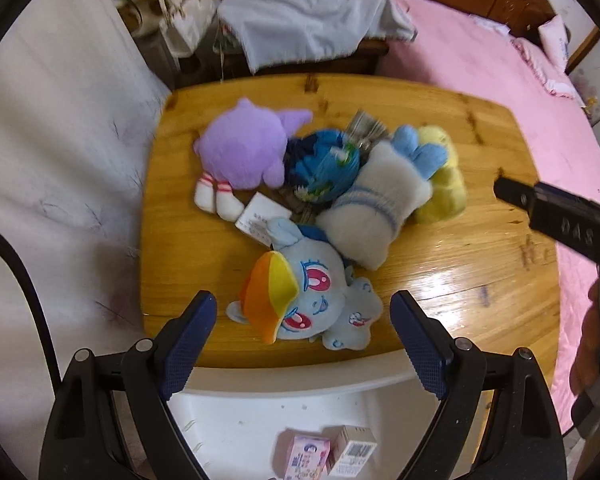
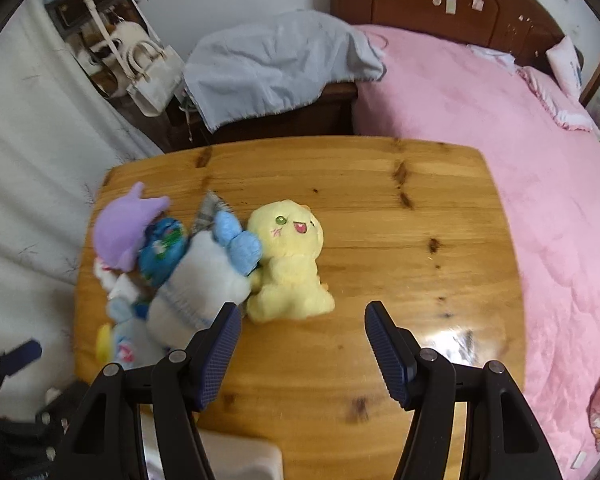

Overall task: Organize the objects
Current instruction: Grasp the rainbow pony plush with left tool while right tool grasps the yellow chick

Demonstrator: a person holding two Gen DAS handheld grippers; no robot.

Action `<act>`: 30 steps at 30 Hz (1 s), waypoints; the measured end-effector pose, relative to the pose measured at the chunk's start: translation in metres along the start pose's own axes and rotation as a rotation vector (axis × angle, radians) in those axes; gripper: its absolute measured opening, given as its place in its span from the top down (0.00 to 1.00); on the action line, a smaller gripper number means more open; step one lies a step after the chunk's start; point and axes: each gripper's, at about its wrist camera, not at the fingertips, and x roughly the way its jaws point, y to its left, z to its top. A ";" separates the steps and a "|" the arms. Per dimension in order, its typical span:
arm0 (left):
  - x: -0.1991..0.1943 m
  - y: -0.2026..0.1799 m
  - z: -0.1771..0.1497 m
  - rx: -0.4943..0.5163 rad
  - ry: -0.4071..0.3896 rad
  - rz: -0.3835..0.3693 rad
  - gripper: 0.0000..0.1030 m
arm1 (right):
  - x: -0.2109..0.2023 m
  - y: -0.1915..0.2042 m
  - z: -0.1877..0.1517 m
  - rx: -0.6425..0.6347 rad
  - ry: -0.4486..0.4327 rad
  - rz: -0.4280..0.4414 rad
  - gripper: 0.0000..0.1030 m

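While toys lie heaped on desk (image 1: 440, 280), left wrist view: left claw (image 1: 304, 320) released, empty, poised above blue pony plush (image 1: 320, 300) at near edge, likely first pick. Purple plush (image 1: 244, 148) far left, white plush (image 1: 376, 208) at centre.

Right wrist view: right claw (image 2: 302, 334) released, empty, over bare wood; yellow plush (image 2: 288, 256) just beyond left finger, leaning against pile; pink bed (image 2: 500, 128) at right.

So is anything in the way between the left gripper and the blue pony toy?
No, nothing visible. The left gripper is open above the blue pony toy, which lies nearest on the wooden table.
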 end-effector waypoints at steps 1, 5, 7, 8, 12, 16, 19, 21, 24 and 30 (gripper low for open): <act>0.009 0.001 0.001 -0.006 0.017 0.003 0.12 | 0.010 0.000 0.003 -0.003 0.009 -0.003 0.37; 0.036 0.007 0.002 -0.034 0.063 0.018 0.12 | 0.049 -0.003 0.013 -0.015 0.047 0.002 0.37; 0.046 0.011 0.001 -0.052 0.081 0.012 0.12 | 0.065 -0.004 0.017 -0.021 0.060 0.000 0.37; 0.050 0.013 0.001 -0.060 0.089 0.005 0.12 | 0.069 -0.004 0.019 -0.020 0.063 0.004 0.37; 0.065 0.018 0.001 -0.094 0.128 -0.006 0.12 | 0.090 -0.005 0.026 -0.003 0.091 0.012 0.37; 0.077 0.022 -0.002 -0.125 0.160 -0.044 0.11 | 0.107 -0.002 0.028 -0.010 0.120 0.018 0.37; 0.084 0.021 -0.002 -0.121 0.181 -0.035 0.09 | 0.117 0.002 0.026 -0.025 0.136 0.011 0.37; 0.092 0.019 -0.003 -0.117 0.198 -0.026 0.06 | 0.120 -0.001 0.025 -0.009 0.132 0.031 0.38; 0.102 0.018 -0.005 -0.133 0.221 -0.039 0.05 | 0.121 -0.007 0.023 0.009 0.145 0.064 0.49; 0.116 0.021 -0.007 -0.174 0.253 -0.057 0.04 | 0.117 -0.017 0.018 0.026 0.155 0.062 0.52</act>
